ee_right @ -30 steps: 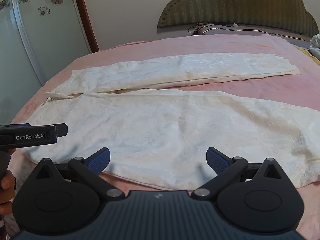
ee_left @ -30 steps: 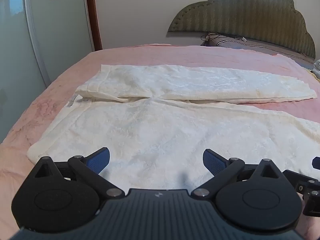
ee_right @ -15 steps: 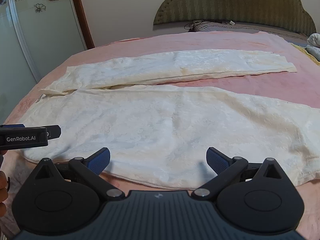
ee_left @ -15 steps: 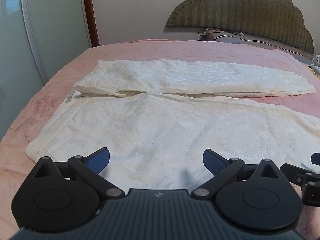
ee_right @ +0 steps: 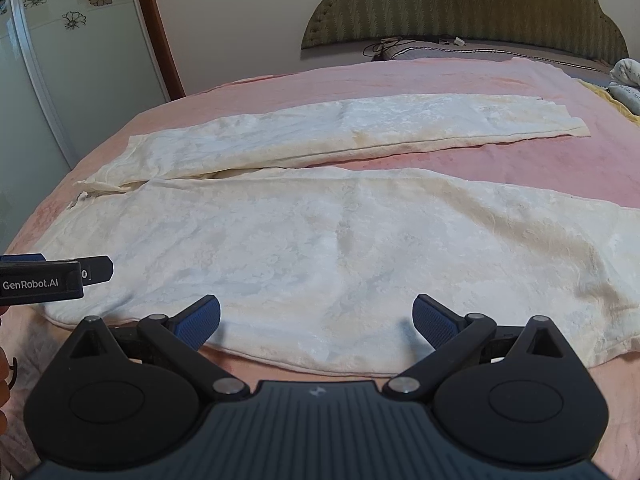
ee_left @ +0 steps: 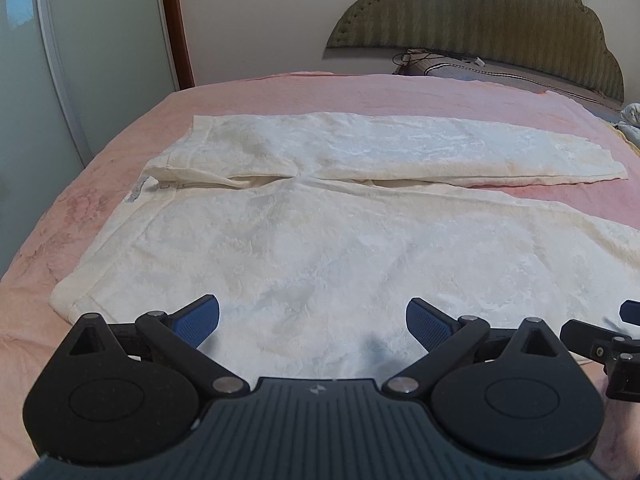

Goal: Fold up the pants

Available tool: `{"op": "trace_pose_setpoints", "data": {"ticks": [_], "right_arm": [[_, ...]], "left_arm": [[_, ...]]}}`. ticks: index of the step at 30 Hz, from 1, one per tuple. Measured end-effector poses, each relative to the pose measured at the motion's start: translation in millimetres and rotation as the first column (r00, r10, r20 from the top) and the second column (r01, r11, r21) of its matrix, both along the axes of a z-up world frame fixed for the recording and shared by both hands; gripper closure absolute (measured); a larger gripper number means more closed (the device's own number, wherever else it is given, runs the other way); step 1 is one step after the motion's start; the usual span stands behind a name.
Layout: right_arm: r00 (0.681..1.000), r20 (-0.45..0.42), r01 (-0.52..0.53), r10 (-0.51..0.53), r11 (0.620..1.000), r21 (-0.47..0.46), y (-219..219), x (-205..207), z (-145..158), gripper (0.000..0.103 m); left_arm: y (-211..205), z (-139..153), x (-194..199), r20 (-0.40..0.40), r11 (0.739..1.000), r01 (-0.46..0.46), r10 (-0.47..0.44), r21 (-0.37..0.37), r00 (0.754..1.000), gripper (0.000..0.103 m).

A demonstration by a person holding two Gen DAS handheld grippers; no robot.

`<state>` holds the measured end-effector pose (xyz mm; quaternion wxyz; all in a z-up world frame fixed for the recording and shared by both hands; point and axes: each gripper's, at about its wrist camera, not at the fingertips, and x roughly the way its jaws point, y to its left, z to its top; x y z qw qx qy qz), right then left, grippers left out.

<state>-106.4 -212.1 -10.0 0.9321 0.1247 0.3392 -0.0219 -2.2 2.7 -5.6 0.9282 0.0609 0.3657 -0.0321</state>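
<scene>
Cream pants spread flat on the pink bed, waistband to the left, legs running right in a shallow V — near leg broad and close, far leg narrower, with a strip of bedspread between them toward the hems. Laid open like this, presumably so one leg can be brought over the other as a first fold; no fold made yet. Left gripper low over the near leg close to the waistband, fingers spread wide, nothing between them, blue pads apart above the cloth. Right gripper further along the same leg, at its near edge, fingers likewise spread and empty, cloth hem just ahead of the tips. Both poised at the near side, apparently to pinch the near edge at two places — one by the hip, one down the leg — so the leg lifts evenly instead of sagging in the middle. Likely next: close on the edge and carry it across to the far leg. Thin, soft fabric, so a shallow pinch could catch only the top layer, or snag the bedspread beneath. Green headboard and a pillow at the far end, well apart from the pants; sliding door off to the left.
</scene>
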Motion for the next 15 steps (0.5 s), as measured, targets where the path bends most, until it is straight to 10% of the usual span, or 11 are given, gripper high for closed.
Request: {"op": "trace_pose_setpoints", "data": {"ticks": [15], "right_arm": [[0.998, -0.044, -0.034, 0.033, 0.999, -0.023, 8, -32, 4, 0.0]], "left_arm": [[18, -2, -34, -0.061, 0.999, 0.035, -0.036, -0.004, 0.998, 0.001]]}}
